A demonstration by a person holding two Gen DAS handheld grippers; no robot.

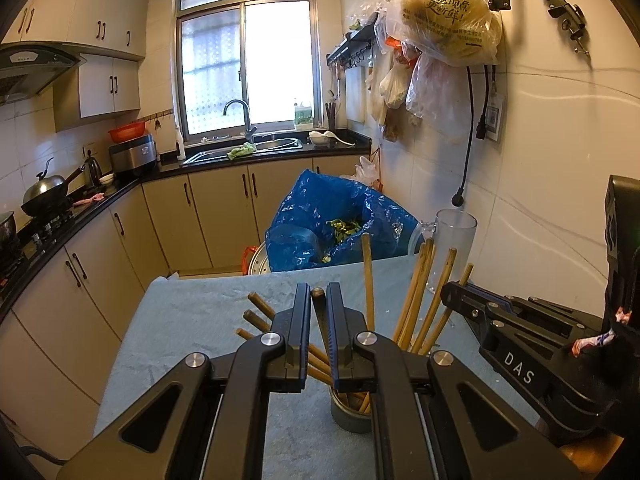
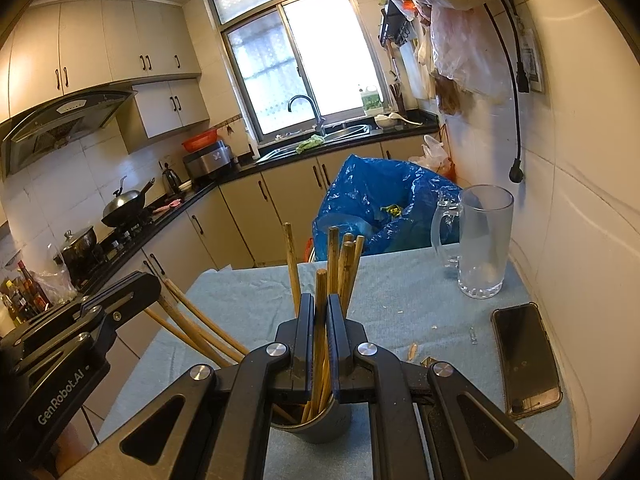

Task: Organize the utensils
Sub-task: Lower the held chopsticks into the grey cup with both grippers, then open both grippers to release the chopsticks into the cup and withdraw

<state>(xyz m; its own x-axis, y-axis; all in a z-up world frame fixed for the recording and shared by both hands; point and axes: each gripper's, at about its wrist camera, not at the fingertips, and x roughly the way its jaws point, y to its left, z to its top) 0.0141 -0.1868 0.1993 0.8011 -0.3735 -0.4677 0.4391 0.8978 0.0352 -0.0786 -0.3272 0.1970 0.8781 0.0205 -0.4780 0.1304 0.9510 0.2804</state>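
A metal cup [image 1: 350,420] stands on the blue-grey cloth [image 1: 192,320] with several wooden chopsticks [image 1: 420,288] fanning out of it. My left gripper [image 1: 319,294] is shut on one dark-tipped chopstick [image 1: 320,316] that leans out of the cup. In the right wrist view the same cup [image 2: 320,428] sits just under my right gripper [image 2: 320,300], which is shut on one upright chopstick [image 2: 321,280]. Each gripper shows in the other's view: the right gripper [image 1: 450,294] on the right, the left gripper [image 2: 154,280] on the left beside leaning chopsticks [image 2: 192,320].
An empty glass mug [image 2: 484,240] stands at the table's far right by the wall. A dark phone [image 2: 524,356] lies near the right edge, with small scraps beside it. A blue rubbish bag [image 2: 380,200] sits beyond the table's far edge. Kitchen counters run along the left.
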